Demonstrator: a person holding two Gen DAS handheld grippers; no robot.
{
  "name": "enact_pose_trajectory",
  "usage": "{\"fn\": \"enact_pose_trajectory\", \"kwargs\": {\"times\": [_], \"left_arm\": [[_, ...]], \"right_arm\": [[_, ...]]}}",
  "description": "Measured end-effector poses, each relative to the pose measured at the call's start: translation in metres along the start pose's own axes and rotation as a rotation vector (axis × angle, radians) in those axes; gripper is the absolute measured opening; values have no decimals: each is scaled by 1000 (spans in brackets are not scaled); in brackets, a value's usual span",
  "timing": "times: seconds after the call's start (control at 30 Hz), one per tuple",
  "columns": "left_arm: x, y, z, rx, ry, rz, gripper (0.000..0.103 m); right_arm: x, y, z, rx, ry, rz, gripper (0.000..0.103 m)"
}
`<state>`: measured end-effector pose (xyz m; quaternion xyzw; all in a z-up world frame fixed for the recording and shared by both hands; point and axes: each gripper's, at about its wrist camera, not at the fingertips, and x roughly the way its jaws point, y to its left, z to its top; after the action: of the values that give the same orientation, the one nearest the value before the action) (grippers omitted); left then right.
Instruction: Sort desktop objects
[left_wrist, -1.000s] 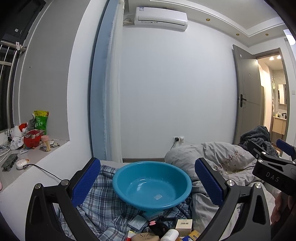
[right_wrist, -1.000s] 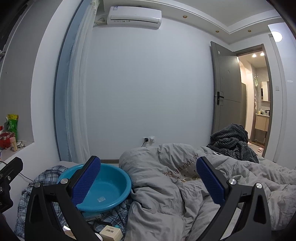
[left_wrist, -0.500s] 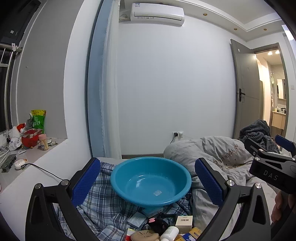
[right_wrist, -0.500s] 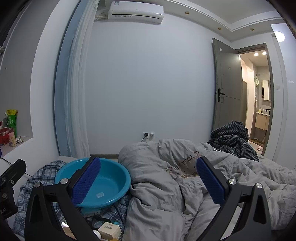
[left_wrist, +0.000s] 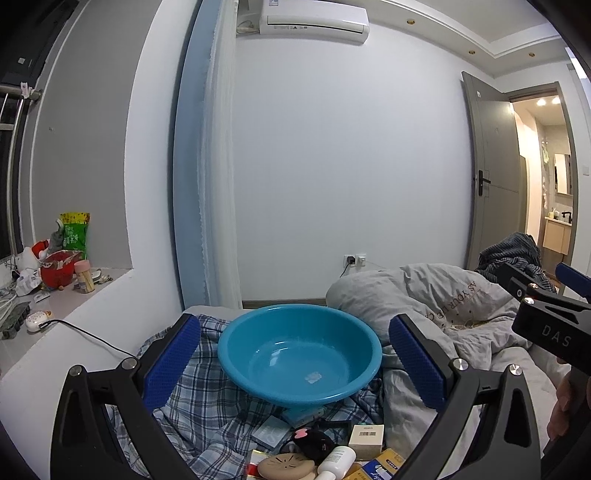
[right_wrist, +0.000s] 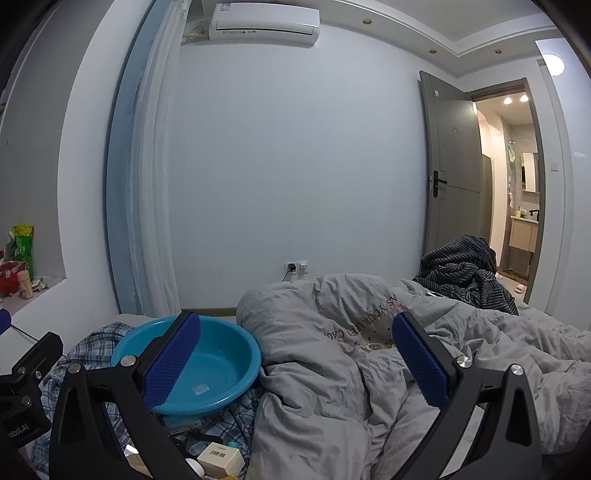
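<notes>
Tilting lower vs 1 s ago, both grippers – left gripper (left_wrist: 295, 362), right gripper (right_wrist: 295, 363) – wide open, empty, above blue basin (left_wrist: 299, 354).

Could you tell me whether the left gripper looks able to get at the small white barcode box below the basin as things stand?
Probably yes: the left gripper is open and empty, and the barcode box lies uncovered among clutter on the plaid cloth, nearer than the blue basin.

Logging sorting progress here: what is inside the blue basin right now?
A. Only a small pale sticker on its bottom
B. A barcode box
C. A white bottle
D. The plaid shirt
A. The blue basin shows only a pale sticker; the small items lie in front of it.
</notes>
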<state>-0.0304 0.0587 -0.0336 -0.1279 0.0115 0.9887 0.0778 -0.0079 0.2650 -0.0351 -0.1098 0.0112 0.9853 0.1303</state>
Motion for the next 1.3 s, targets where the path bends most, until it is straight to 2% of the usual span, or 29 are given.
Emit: {"fn": "enact_pose_trajectory", "kwargs": {"times": [0.83,1.3], "left_arm": [[11,14,-4,-32,34,30,103],[15,10,-6,-23,53,25,103]], "right_arm": [[5,15,-2,-24,24,25,103],[6,12,-2,-9,26,25,103]]}}
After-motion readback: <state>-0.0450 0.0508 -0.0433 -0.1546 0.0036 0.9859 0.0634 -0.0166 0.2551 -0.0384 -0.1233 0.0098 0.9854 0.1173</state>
